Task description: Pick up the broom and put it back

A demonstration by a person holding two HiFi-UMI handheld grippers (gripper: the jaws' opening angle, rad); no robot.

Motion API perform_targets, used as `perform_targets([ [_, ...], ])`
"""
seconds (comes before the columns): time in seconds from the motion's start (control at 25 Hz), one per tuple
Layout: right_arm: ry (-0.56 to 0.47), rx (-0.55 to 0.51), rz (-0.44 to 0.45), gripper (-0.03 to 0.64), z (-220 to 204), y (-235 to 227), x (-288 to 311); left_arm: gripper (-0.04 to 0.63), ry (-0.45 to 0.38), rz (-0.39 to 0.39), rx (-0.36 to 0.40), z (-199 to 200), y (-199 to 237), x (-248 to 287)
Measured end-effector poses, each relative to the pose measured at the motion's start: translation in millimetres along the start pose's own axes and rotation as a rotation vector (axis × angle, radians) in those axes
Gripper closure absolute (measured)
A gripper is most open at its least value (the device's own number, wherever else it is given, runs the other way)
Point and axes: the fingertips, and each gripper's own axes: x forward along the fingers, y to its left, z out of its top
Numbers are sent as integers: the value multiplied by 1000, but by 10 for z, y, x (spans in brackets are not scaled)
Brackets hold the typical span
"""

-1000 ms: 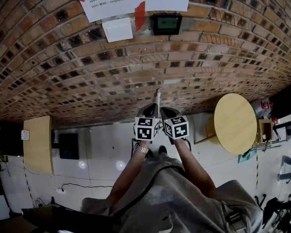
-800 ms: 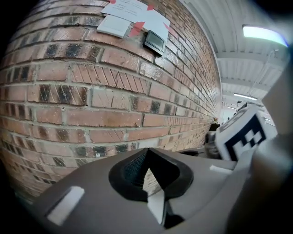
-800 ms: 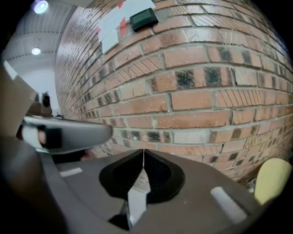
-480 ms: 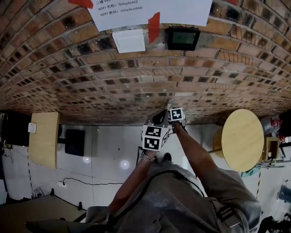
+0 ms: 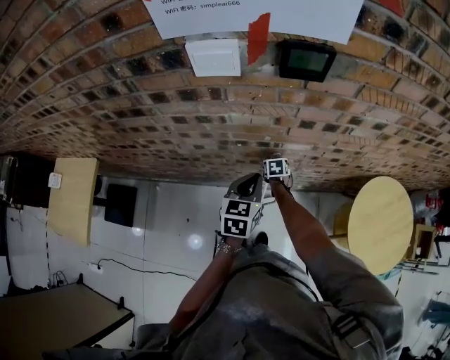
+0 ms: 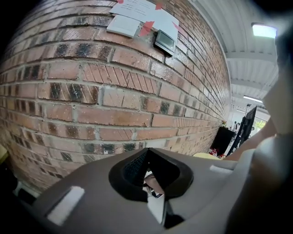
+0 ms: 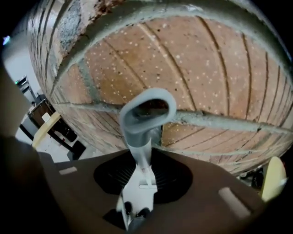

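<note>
I am looking steeply down along a red-brown brick wall (image 5: pixel 140 105) to a glossy white floor (image 5: pixel 176 232).

My right hand-held gripper (image 7: pixel 149 154) is reached out to the wall and is clenched on the grey-and-white plastic broom handle (image 7: pixel 139 157). The handle passes up through the hollow between the two dark jaw pads. Its looped grey tip stands above the jaws, close against the brick beside a mortar line. I cannot tell whether the loop touches the wall. The rest of the broom is out of sight below the gripper.

My left hand-held gripper (image 6: pixel 147 151) sits lower and nearer my body, just beside my right forearm. Its jaws are drawn together, tips meeting. A narrow white sliver shows low in the seam between them, and I cannot tell what it is.

High on the wall hangs a white paper sheet (image 5: pixel 281 14) fixed with red tape. Under it sit a white square box (image 5: pixel 213 56) and a small black screen (image 5: pixel 304 60), side by side.

A round light-wood worktop (image 5: pixel 380 223) stands to my right near the wall. A rectangular light-wood worktop (image 5: pixel 72 200) stands to my left. A thin black cable (image 5: pixel 140 271) lies on the floor on that side.
</note>
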Motion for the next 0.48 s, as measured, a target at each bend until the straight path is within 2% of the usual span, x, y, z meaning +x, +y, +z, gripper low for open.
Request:
perform_targets([
  [0.16, -25, -40, 67, 518, -154, 136, -211, 589, -13, 4, 4, 44, 32, 18],
  [0.32, -35, -70, 80, 518, -651, 250, -749, 589, -36, -6, 22, 116, 24, 33],
  [0.4, -78, -71, 72, 517, -690, 298, -1081, 589, -53, -8, 39, 171, 42, 40],
  [0.48, -141, -84, 80, 517, -553, 408, -1456, 589, -67, 1, 55, 183, 94, 41],
])
